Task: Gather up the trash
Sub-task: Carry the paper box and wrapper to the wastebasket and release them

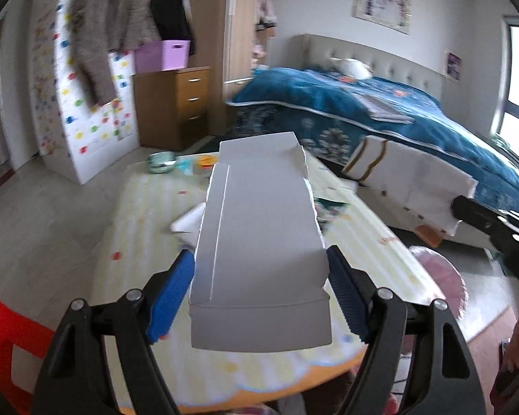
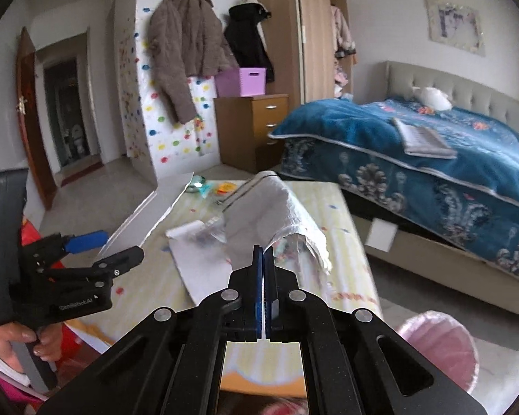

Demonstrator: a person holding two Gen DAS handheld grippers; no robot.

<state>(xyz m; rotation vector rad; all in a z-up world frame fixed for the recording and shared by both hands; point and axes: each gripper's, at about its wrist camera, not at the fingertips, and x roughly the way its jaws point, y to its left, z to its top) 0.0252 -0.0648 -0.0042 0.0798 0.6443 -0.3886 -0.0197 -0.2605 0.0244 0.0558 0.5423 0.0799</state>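
A: In the left wrist view, what has the left hand-held gripper [image 1: 259,276] got?
B: A flattened white cardboard box [image 1: 259,235]. The jaws stand wide, and the blue pads [image 1: 171,297] press on its two long edges, so it is held clear above the surface [image 1: 148,214] with the pale yellow striped cover.
A: Anything else there?
B: At the right edge the right hand-held gripper [image 1: 467,207] comes in, carrying a white wrapper with gold-brown bands [image 1: 408,183]. Behind it stands the bed with the blue quilt [image 1: 415,114]. A mint-green container [image 1: 161,162] sits at the far end of the surface, and a pink frilled thing [image 1: 439,276] lies low on the right.
A: And the right wrist view?
B: The right hand-held gripper [image 2: 263,259] is fully closed, its blue pads pinching the near edge of that same wrapper [image 2: 276,204], which arches up and away from the jaws, above the surface [image 2: 346,263].
A: Is the other one visible?
B: Yes, at the left: the left hand-held gripper [image 2: 103,242] in a person's hand [image 2: 17,342], with the cardboard box [image 2: 145,214] seen nearly edge-on. White paper [image 2: 197,252] lies on the surface below.
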